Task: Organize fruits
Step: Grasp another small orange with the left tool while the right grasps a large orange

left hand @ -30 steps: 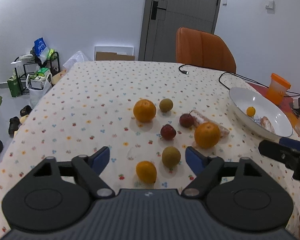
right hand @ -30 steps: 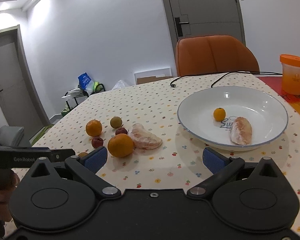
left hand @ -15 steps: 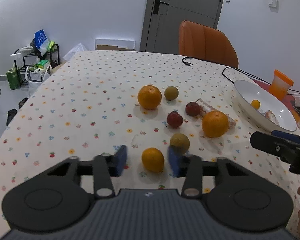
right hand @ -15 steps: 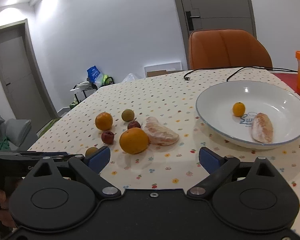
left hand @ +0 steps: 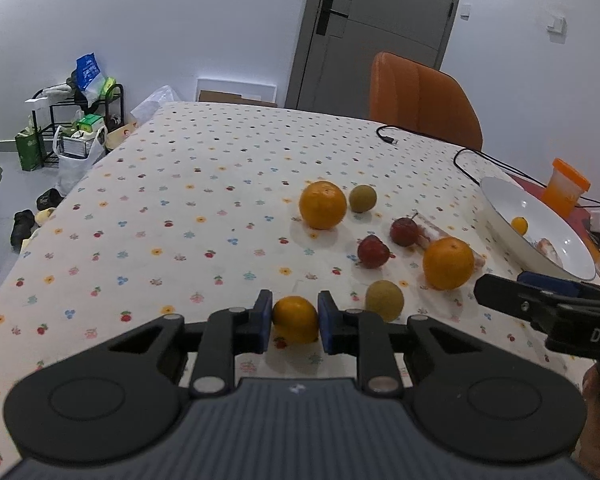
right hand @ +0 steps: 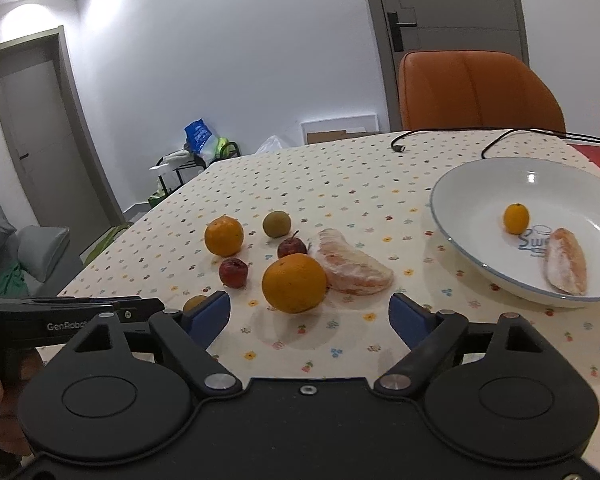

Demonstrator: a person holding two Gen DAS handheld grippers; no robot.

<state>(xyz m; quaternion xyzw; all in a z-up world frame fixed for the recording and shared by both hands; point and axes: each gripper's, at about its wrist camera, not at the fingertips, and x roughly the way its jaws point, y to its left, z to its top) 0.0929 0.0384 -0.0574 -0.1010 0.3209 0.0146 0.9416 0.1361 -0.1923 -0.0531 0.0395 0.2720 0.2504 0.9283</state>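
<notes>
Two grippers: both in view, each hand-held, over a table with a flower-print cloth [left hand: 172, 208].
Left gripper [left hand: 295, 322]: lower centre of its wrist view, blue pads pressed against both sides of a small orange [left hand: 295, 319]; gripped, the fruit apparently at cloth level.
Right gripper [right hand: 310, 316]: lower centre of its own view, jaws spread wide, nothing between them.
Nearest fruit to right gripper: large orange [right hand: 294, 283] straight ahead, just beyond the pad tips and inside the gap's width.
Pomelo segment [right hand: 352, 269]: touching or just behind that orange to its right; long axis runs from upper left to lower right of the frame.
Other loose fruit: a second large orange [left hand: 323, 205], two small red fruits [left hand: 373, 251], two brownish-green round ones [left hand: 384, 300], all mid-frame.
White plate [right hand: 452, 216]: right side of both views; holds a tiny orange fruit [right hand: 516, 219] and another pomelo segment [right hand: 566, 261].
Key relation: plate lies to the right of the held orange, past the fruit cluster and beyond the right gripper's body [left hand: 540, 304], which sits at right edge of left view.
Judgement: carry must lift over the cluster and cross the right tool's line; right hand is nearer the plate.
Risk: round fruit may roll if nudged.
</notes>
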